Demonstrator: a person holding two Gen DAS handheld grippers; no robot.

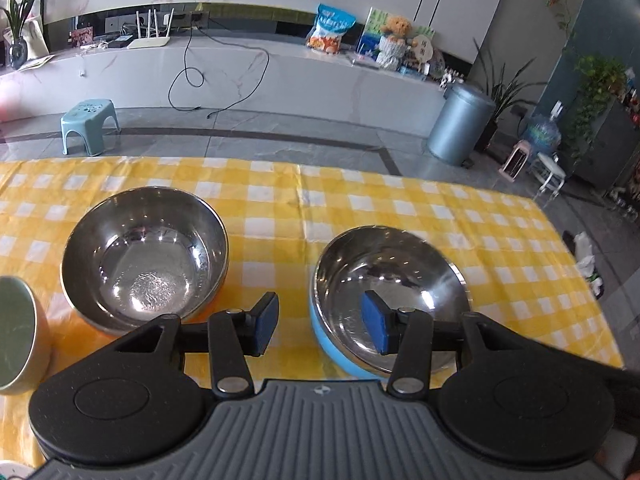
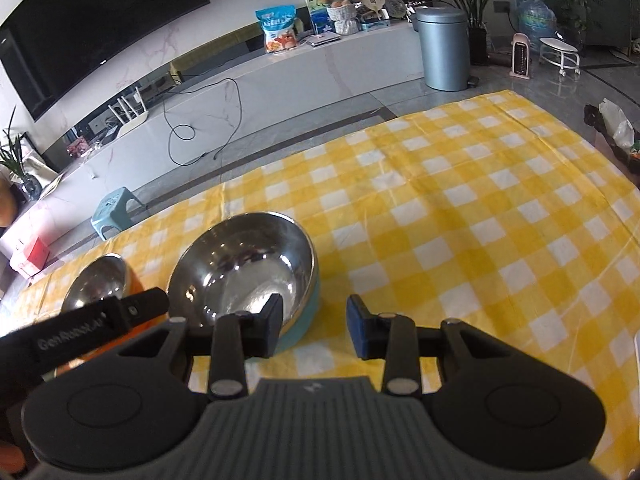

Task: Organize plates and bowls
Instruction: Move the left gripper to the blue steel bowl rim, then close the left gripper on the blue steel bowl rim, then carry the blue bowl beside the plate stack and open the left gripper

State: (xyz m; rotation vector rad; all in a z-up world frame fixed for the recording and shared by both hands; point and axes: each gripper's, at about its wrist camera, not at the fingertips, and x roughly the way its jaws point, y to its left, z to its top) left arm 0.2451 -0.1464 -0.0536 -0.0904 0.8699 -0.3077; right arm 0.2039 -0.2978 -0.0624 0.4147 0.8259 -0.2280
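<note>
Bowls are sitting on the yellow-checked worktop (image 1: 280, 200), and none is lifted yet, so I judge the step in hand to be an approach for a first pick-up. The blue-sided steel bowl (image 1: 386, 292) is lying nearest both tools, looking tipped toward the left wrist camera. Just to its left, apart from it, the orange-sided steel bowl (image 1: 146, 256) is standing upright. At the left edge of the left wrist view a third vessel with a pale yellow-green wall (image 1: 18, 332) is showing only in part, so I cannot tell whether it is a bowl or a cup.

The left gripper (image 1: 322, 326) is hovering with its fingers partly spread and empty; its right finger is reaching over the blue bowl's near rim while the other is hanging outside. The right gripper (image 2: 316, 326) is hovering at the same bowl's right side, fingers narrowly parted and holding nothing; whether its left pad is touching the wall I cannot tell.

Next, one pair of fingers probably needs to straddle the blue bowl's rim and close, then carry it into the orange one for nesting.

Counting: two steel bowls for certain, one unclear vessel, no plates in sight, two grippers.
</note>
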